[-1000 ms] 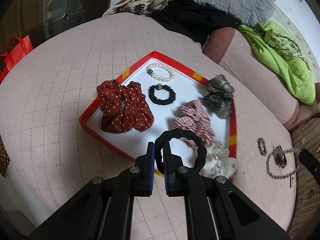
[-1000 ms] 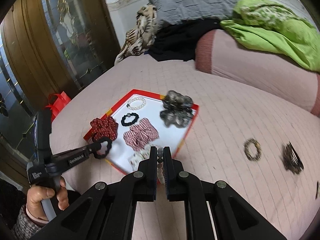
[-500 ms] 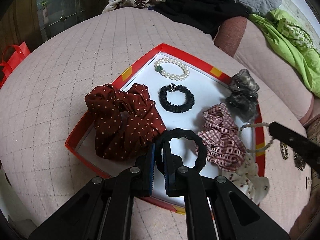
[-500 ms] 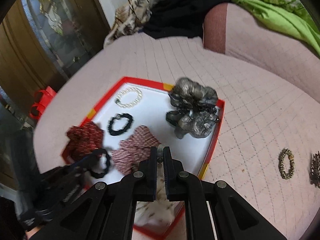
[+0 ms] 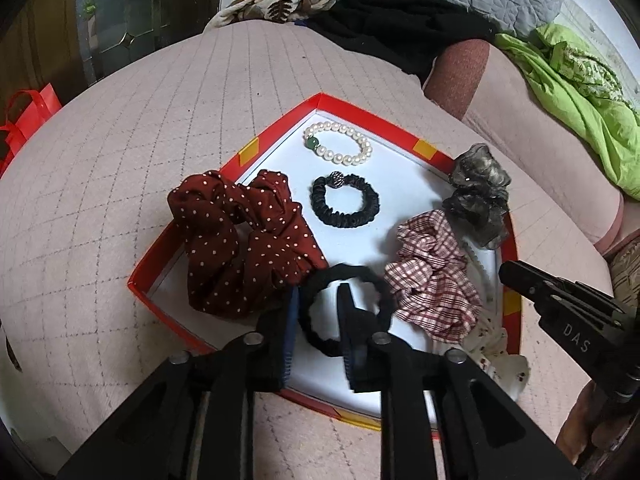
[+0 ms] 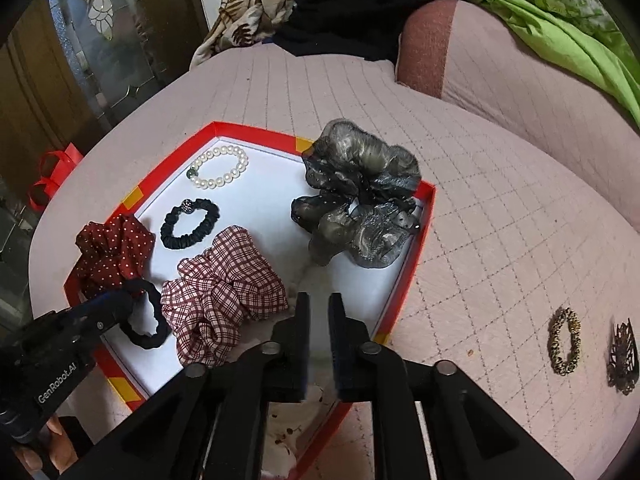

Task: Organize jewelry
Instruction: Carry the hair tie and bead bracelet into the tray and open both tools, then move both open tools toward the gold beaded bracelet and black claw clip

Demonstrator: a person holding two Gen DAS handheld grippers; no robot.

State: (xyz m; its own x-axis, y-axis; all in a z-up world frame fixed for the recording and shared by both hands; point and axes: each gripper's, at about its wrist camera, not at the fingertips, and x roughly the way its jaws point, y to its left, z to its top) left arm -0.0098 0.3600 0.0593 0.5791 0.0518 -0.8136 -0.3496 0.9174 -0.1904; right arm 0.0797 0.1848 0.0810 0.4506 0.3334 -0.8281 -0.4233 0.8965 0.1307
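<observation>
My left tongs (image 5: pixel 318 312) have just been parting, and the black hair tie (image 5: pixel 344 312) lies slack between them, low in the red tray (image 5: pixel 280 128) beside the dotted maroon scrunchie (image 5: pixel 240 240); the pads no longer press it. My right tongs (image 6: pixel 319 316) have also just been parting, with nothing I can make out between them, over the tray's near end beside the checked scrunchie (image 6: pixel 224 288). The tie looks light, soft and stretchy, not fragile, so I judge a pinch across its band anywhere will hold. The gold bracelet (image 6: pixel 564 346) out on the bed cover (image 6: pixel 500 200) seems stiffer and slippier: take it across one side.
</observation>
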